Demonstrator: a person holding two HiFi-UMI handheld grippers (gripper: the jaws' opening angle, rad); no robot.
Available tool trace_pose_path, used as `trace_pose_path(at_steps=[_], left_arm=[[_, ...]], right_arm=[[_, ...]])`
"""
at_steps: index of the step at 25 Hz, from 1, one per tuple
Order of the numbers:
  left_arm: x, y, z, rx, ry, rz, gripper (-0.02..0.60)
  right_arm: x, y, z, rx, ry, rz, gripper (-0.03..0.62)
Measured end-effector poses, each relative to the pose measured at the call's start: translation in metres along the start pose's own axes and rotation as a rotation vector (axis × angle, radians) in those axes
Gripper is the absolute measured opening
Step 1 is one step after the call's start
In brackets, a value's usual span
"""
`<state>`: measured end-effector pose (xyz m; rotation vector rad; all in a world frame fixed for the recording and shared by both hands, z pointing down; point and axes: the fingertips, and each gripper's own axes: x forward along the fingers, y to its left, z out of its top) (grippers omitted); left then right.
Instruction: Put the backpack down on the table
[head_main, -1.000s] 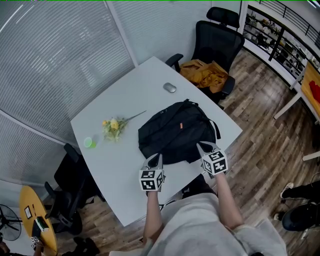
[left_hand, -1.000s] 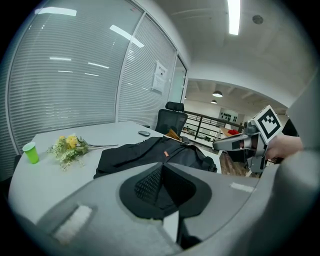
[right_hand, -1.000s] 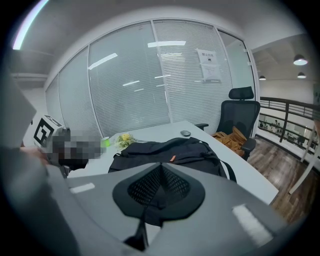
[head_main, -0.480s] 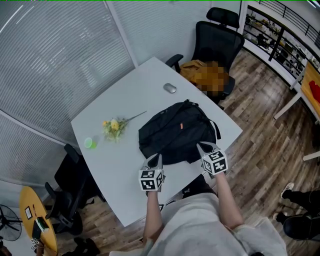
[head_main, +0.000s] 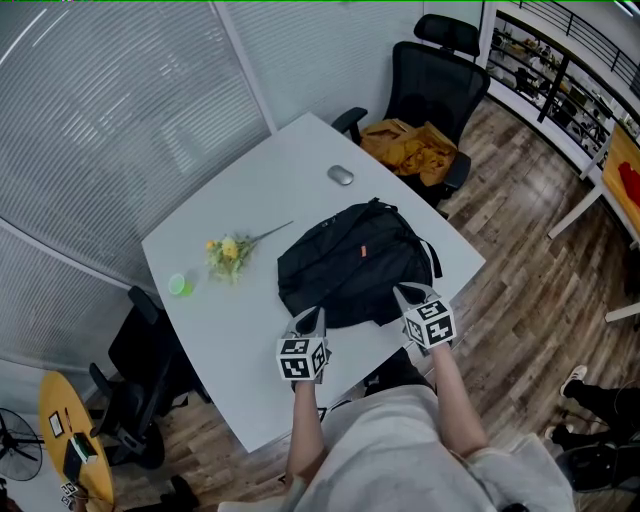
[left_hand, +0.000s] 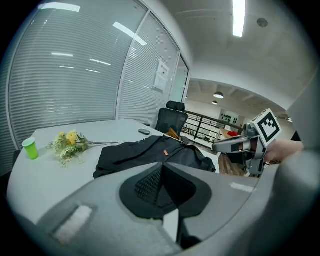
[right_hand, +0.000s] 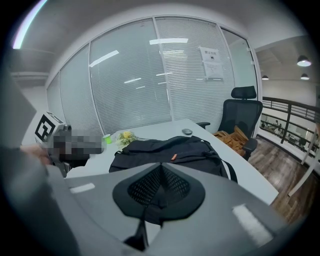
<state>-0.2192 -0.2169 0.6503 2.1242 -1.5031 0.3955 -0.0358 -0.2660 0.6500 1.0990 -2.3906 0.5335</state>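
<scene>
Okay, black backpack (head_main: 350, 265) lies flat on the white desk (head_main: 235, 330), near the person's edge and slightly right of centre, small orange tag (head_main: 366, 250) on top, one strap hanging toward the right desk edge.

The left hand-held gripper (head_main: 309, 320) is at the backpack's near left corner, jaws pressed together with nothing between them. The right hand-held gripper (head_main: 407, 295) is at the near right corner, jaws also together and empty. Contact between the tips and the fabric cannot be told. Both point at a downward slant toward the backpack.

Around it: a bunch of yellow flowers (head_main: 228, 254) lies left of the backpack, its stem pointing toward the bag and stopping just short of it. A green cup (head_main: 180, 286) stands upright further left, close to the desk edge; its contents can't be made out. A grey mouse (head_main: 340, 176) sits beyond the backpack, well apart from it.

A black office chair (head_main: 432, 80) stands at the far right corner with a mustard cloth (head_main: 410, 148) heaped on its seat. A second black chair (head_main: 140, 360) stands at the left side. A glass wall with blinds (head_main: 110, 110) runs behind the desk. A yellow round table (head_main: 70, 440) is in the lower left, and shelves (head_main: 560, 70) are in the upper right.
</scene>
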Motion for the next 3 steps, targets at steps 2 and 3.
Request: trace_pose_path(at_steps=[2,3], left_arm=[[0.0006,0.0008,-0.0018,-0.005,0.018,0.001,-0.002],[0.0009,0.0014,-0.0029,-0.007,0.029,0.002,-0.002]], right_arm=[[0.0007,0.0003,-0.0002,-0.003,0.002,0.001,-0.002],[0.0011,0.0005,-0.0002,-0.004,0.003,0.001,-0.002]])
